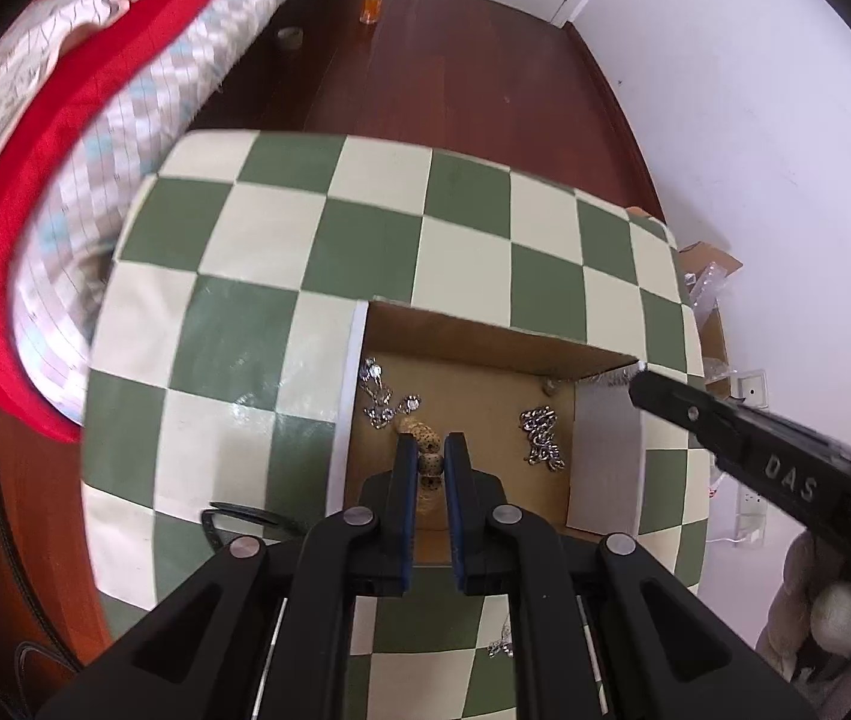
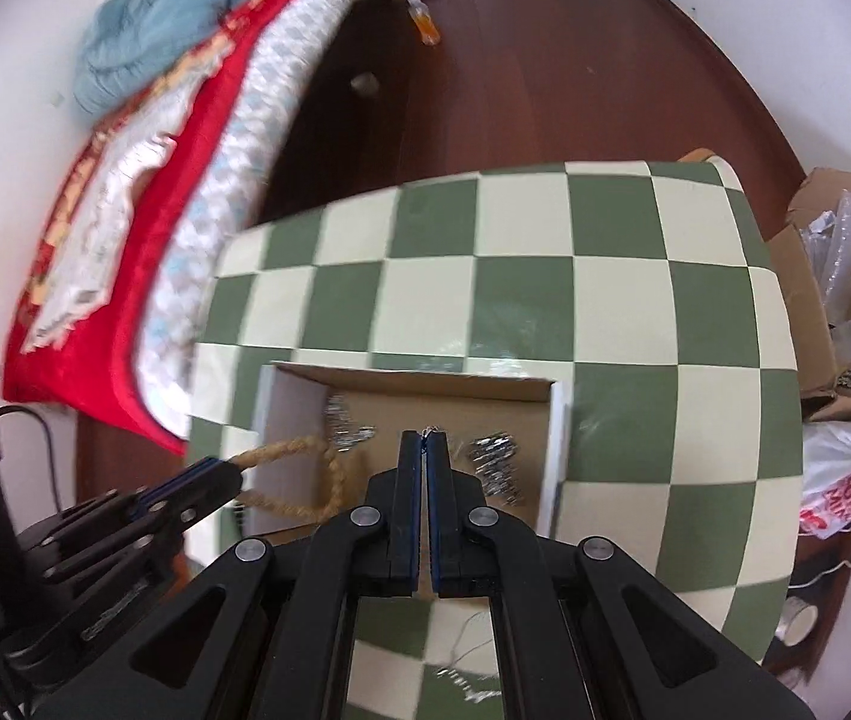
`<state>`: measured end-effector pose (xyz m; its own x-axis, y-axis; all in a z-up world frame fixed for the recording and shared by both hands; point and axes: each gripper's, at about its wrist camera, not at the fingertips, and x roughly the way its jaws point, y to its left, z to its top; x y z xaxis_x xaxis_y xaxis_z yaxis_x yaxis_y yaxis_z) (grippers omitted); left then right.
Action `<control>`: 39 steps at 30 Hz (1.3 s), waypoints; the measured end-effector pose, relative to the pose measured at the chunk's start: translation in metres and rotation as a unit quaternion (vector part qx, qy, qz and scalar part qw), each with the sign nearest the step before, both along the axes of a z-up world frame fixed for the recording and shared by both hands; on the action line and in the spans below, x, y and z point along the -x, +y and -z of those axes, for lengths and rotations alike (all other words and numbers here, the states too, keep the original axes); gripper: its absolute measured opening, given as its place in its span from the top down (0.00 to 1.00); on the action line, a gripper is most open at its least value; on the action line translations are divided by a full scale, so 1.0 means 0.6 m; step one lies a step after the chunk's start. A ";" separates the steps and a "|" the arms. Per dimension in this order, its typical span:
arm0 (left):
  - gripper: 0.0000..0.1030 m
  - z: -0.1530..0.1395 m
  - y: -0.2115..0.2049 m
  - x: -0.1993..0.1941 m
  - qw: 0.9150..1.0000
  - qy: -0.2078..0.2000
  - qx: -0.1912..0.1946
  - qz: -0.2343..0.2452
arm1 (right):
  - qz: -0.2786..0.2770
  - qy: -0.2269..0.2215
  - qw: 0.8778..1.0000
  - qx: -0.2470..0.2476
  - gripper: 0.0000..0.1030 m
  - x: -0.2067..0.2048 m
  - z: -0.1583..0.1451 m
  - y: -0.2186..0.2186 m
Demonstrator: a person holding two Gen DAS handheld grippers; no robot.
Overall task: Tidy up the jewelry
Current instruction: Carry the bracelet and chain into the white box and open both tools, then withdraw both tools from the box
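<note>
Left gripper, nearest item in the left wrist view, at 6 o'clock: blue-padded fingers nearly closed, clamped on a beaded bracelet of speckled tan beads on a braided cord. In the right wrist view the same tool enters from 8 o'clock, and the braided cord loops from its tip down into the box.

Right gripper, at 6 o'clock in its own view: fingers pressed together with only a sliver of gap. A thin silvery thread or chain shows at the tips; whether it is actually pinched cannot be told. In the left wrist view the tool reaches in from 3 o'clock, its tip at the box's far right corner.

Cardboard box: open-topped, shallow, brown inside with white side walls, set on the checkered tablecloth, green and cream squares.

Contents of box:
- silver chain, bunched, at the right side of the box floor.
- crystal-set chain, at the left side, close against the white wall.
- small dull item at the far right corner, too small to identify.

Outside the box: another silvery chain lying on the cloth at 6 o'clock, partly hidden by the gripper arms.
</note>
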<state>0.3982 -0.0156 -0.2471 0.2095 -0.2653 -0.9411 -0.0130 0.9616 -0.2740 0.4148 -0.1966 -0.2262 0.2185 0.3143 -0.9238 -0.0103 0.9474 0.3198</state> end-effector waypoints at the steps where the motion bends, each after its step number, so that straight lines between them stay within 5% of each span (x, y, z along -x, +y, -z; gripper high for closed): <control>1: 0.94 0.006 -0.002 0.000 1.000 0.004 0.004 0.002 | -0.004 0.004 1.000 0.005 0.99 -0.005 0.008 0.002; 7: 0.93 0.019 -0.007 0.005 1.000 0.023 0.013 -0.012 | -0.011 0.014 1.000 -0.008 0.99 -0.035 0.031 0.009; 12: 0.86 -0.007 -0.011 0.010 1.000 -0.011 -0.017 -0.016 | -0.005 0.020 0.999 -0.045 0.98 -0.046 0.022 0.011; 14: 0.61 -0.026 -0.013 0.014 0.998 -0.038 -0.046 -0.014 | -0.004 0.033 0.998 -0.051 0.93 -0.048 0.025 0.008; 15: 0.31 -0.034 -0.012 0.015 0.997 -0.049 -0.061 -0.017 | -0.001 0.035 0.998 -0.045 0.80 -0.046 0.025 0.005; 16: 0.11 -0.040 -0.009 0.016 0.995 -0.058 -0.073 -0.021 | 0.001 0.034 0.999 -0.038 0.71 -0.044 0.025 0.001; 18: 0.10 -0.054 -0.005 0.021 0.991 -0.080 -0.107 -0.026 | 0.008 0.028 1.000 -0.011 0.39 -0.034 0.020 -0.008; 24: 0.00 -0.060 0.007 0.044 0.974 -0.111 -0.194 -0.024 | 0.016 0.004 0.994 0.106 0.05 0.020 0.005 -0.021; 28: 0.00 -0.050 0.022 0.067 0.974 -0.112 -0.193 -0.030 | 0.020 -0.006 0.987 0.162 0.02 0.074 0.009 -0.014; 39: 0.00 -0.068 0.042 0.144 0.968 -0.141 -0.205 -0.042 | 0.046 -0.041 0.985 0.160 0.00 0.183 0.004 0.016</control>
<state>0.3121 0.0095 -0.2060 0.4781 0.1473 -0.8659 -0.0757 0.9891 0.1264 0.3048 -0.1869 -0.2289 0.3113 -0.0143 -0.9502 0.0674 0.9977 0.0071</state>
